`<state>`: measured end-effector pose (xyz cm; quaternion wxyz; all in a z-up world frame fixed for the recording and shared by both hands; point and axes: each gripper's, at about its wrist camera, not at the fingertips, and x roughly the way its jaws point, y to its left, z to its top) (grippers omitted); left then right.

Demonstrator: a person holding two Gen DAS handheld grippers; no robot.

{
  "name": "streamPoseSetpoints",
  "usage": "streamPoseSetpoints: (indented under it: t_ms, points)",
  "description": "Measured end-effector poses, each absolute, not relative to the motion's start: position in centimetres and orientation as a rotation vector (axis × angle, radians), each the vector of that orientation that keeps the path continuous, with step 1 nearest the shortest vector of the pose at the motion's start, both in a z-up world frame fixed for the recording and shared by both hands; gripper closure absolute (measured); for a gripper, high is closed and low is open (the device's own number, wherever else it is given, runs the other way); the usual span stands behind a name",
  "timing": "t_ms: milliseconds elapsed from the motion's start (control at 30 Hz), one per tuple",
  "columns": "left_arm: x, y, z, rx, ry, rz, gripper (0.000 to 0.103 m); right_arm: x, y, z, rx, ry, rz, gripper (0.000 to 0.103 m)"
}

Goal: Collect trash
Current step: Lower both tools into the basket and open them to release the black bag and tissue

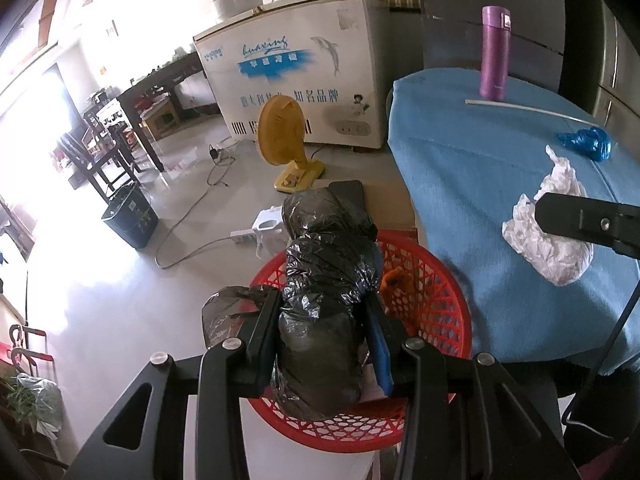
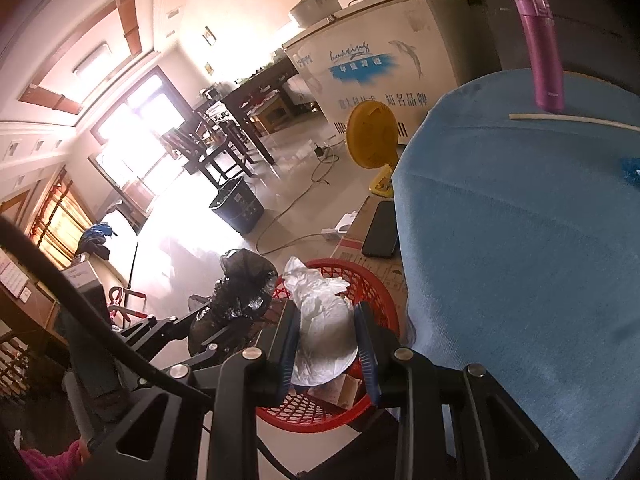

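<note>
The black bag (image 1: 324, 304), a crumpled wad of thin glossy plastic film, is held over the red basket (image 1: 432, 280) between the jaws of the left gripper (image 1: 320, 312), which are closed narrowly on its middle. A white bag (image 2: 324, 320), equally crumpled, is pinched the same way by the right gripper (image 2: 326, 328), also above the basket, which stands on a cardboard box near the left edge of the worktop (image 1: 480, 184).

Both bags are judged very light, soft and compressible, and slippery on the surface; nothing fragile can be seen in them. Loose film is likely to slide out of a shallow pinch, so hold is best taken across the thickest bunched part, as is done now, not on a trailing flap. On release the film may cling to the pads or spring open and catch on the basket rim.

A blue bag (image 1: 588, 142) lies on the far right of the worktop, and a white straw (image 1: 528, 110) lies in front of a purple flask (image 1: 495, 54) at the far side. The straw is judged stiff, thin and prone to roll; it is best taken at mid-length.
</note>
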<state>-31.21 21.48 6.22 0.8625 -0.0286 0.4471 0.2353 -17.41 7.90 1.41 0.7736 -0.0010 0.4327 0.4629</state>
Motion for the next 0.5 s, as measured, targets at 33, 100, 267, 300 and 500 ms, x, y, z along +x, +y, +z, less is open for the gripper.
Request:
streamPoseSetpoints:
  t_ms: [33, 100, 267, 300, 500]
  points:
    - [-31.16, 21.61, 6.15, -0.063, 0.941, 0.493, 0.061, -17.39, 8.01, 1.4, -0.002, 0.942, 1.005, 0.073]
    - [-31.15, 21.72, 5.96, -0.064, 0.945, 0.495, 0.061, -17.38, 7.97, 1.25, -0.005, 0.943, 1.008, 0.073]
    - [-31.12, 21.88, 5.58, -0.066, 0.953, 0.495, 0.061, -17.28, 8.5, 1.01, -0.013, 0.945, 1.015, 0.073]
    - [-30.92, 21.71, 5.5, -0.065, 0.955, 0.496, 0.061, -17.33, 8.51, 0.92, -0.014, 0.945, 1.015, 0.073]
    - [-30.67, 21.79, 5.17, -0.066, 0.968, 0.493, 0.061, -17.03, 8.6, 0.74, -0.007, 0.957, 1.015, 0.073]
